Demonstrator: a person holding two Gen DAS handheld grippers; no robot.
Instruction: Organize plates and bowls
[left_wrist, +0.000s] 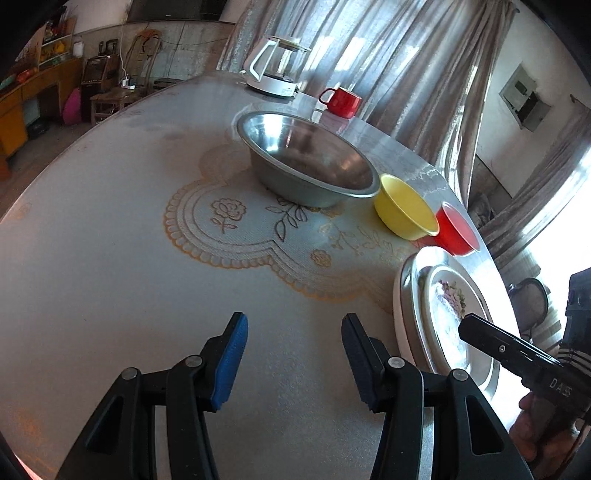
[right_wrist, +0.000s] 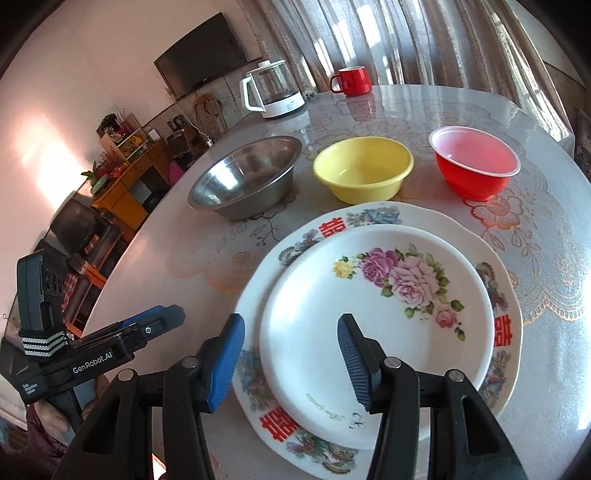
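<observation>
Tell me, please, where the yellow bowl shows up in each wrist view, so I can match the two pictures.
Left wrist view: the yellow bowl sits right of centre, between the steel bowl and the red bowl.
Right wrist view: the yellow bowl sits above centre, behind the stacked plates, again between the steel bowl and the red bowl.
Shared landmark: the red mug at the table's far edge by the curtain.

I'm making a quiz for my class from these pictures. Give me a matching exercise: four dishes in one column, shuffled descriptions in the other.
Things:
1. metal bowl
2. yellow bowl
3. red bowl
4. rose plate

Descriptions:
A. stacked on a bigger plate
B. white rim
C. nearest the kettle
D. between two other bowls

Pairs: 1-C, 2-D, 3-B, 4-A
</observation>
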